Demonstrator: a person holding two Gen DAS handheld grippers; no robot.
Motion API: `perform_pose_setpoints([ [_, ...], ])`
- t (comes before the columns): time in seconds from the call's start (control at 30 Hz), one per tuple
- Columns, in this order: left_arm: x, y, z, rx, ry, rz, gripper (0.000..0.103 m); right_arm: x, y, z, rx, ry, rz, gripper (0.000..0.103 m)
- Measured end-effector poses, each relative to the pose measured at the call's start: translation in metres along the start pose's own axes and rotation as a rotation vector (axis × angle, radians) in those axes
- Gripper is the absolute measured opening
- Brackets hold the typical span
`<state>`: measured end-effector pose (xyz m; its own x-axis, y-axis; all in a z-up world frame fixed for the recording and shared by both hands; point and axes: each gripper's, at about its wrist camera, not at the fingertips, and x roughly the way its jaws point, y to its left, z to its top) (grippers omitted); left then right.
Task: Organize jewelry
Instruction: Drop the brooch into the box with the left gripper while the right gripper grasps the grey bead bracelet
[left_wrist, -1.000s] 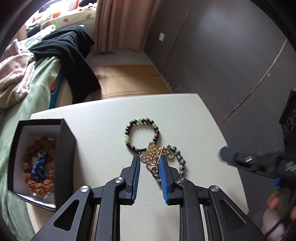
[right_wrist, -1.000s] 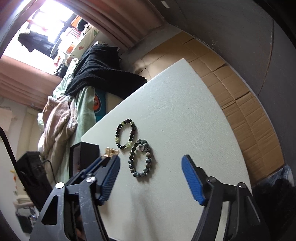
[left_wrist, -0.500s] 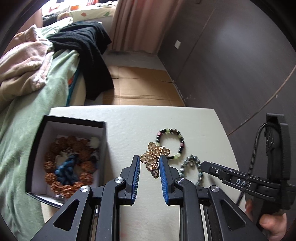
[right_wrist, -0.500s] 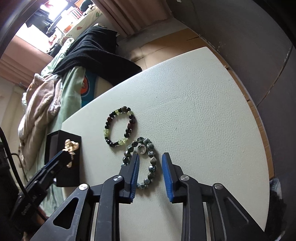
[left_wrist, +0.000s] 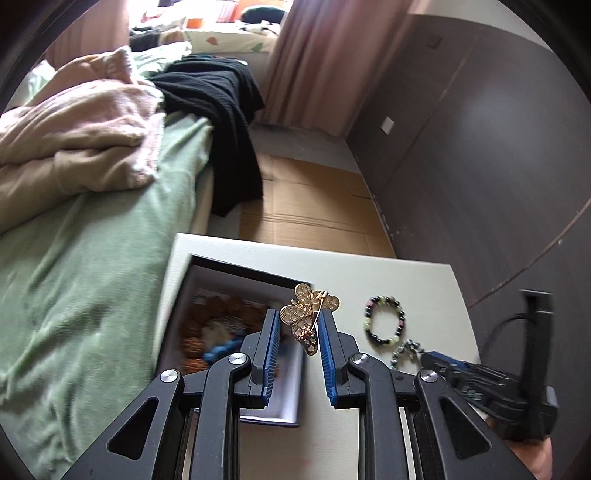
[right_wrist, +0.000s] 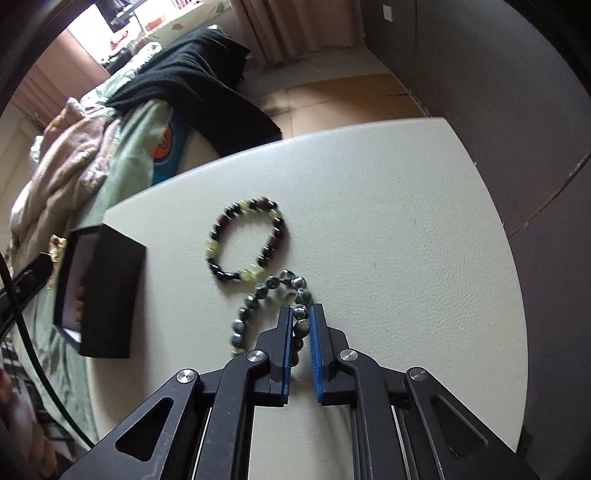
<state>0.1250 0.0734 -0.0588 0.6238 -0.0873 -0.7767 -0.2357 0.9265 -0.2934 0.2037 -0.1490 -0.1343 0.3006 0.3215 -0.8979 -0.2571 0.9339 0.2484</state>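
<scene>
Left gripper (left_wrist: 295, 317) pinches the gold butterfly brooch (left_wrist: 309, 315), holding it above the open black box (left_wrist: 243, 271) at the bench (right_wrist: 388, 221) edge; brown beads and a blue piece lie inside. Right gripper (right_wrist: 300, 314) jaws are closing on the grey-green bead bracelet (right_wrist: 258, 295), beads between the pads. Black-and-yellow bead bracelet (right_wrist: 245, 240) lies just beside it on the bench.

Pale table (right_wrist: 406, 221) with black box (right_wrist: 110, 295), multicoloured bead bracelet (right_wrist: 247, 240) and grey-green bead bracelet (right_wrist: 258, 295).
</scene>
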Motion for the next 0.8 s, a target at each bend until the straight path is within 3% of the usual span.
perform_pose_setpoints([
  [0.2, 0.001, 0.025, 0.001, -0.083, 0.02, 0.012, 0.022, -0.033, 0.011, 0.0, 0.0, -0.105, 0.174, 0.011],
  [0.3, 0.002, 0.032, 0.004, -0.112, 0.04, -0.029, 0.025, -0.041, 0.02, -0.003, -0.011, -0.138, 0.223, 0.011],
  [0.43, 0.0, 0.045, 0.006, -0.167, 0.038, -0.005, 0.063, -0.048, 0.04, -0.004, -0.017, -0.162, 0.277, 0.011],
  [0.47, -0.004, 0.048, 0.007, -0.181, 0.02, -0.008, 0.065, -0.05, 0.043, -0.005, -0.017, -0.169, 0.294, 0.011],
  [0.8, -0.02, 0.064, 0.011, -0.234, -0.019, -0.02, 0.065, -0.075, 0.077, -0.002, -0.017, -0.277, 0.459, 0.011],
])
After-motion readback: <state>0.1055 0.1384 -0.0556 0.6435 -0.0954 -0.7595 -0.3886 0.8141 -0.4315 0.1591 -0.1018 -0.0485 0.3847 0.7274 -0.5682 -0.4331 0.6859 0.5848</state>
